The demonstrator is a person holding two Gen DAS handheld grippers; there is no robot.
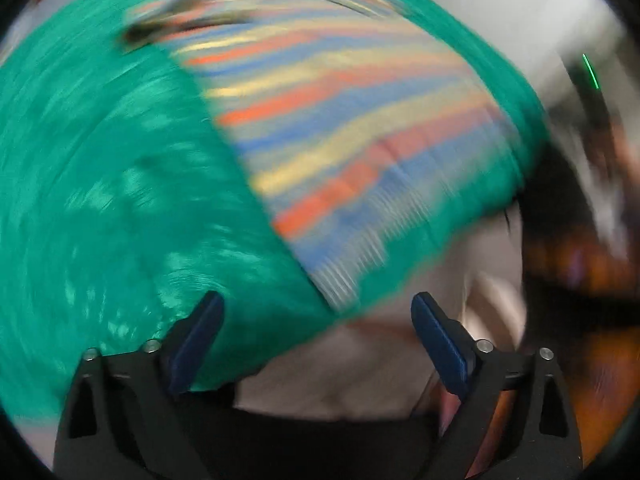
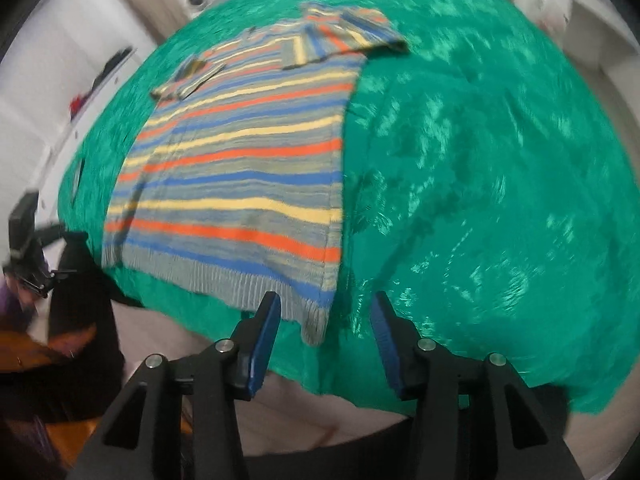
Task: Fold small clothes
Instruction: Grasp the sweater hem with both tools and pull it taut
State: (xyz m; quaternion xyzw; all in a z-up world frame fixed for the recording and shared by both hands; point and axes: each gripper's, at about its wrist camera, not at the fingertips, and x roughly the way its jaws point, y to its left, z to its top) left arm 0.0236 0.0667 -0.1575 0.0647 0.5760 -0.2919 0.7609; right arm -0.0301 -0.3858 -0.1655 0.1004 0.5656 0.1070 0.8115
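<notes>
- The striped sweater (image 2: 236, 176) lies flat on the green cloth (image 2: 480, 160) that covers the desk, with its ribbed hem toward you at the near edge and both sleeves folded in across the chest at the far end.
- Your right hand-held gripper (image 2: 326, 336) hangs just in front of the hem's right corner with its fingers apart and nothing between them. The corner sits between the fingers in the view, but I cannot tell whether they reach it.
- Your left hand-held gripper (image 1: 316, 336) is also spread wide and empty, near the hem's left side. Its view is heavily smeared, so you are likely swinging fast.
- If you close at that speed, you may pinch the green cloth along with the knit, and the whole cover would drag when you lift.
- The hem lies right at the desk's near edge. A tug toward you could pull the sweater off it.
- If you grab only the top layer of the knit, the layers may slide apart and the fold would come out crooked.
- A sharp lift could flip the tucked sleeves back out.
</notes>
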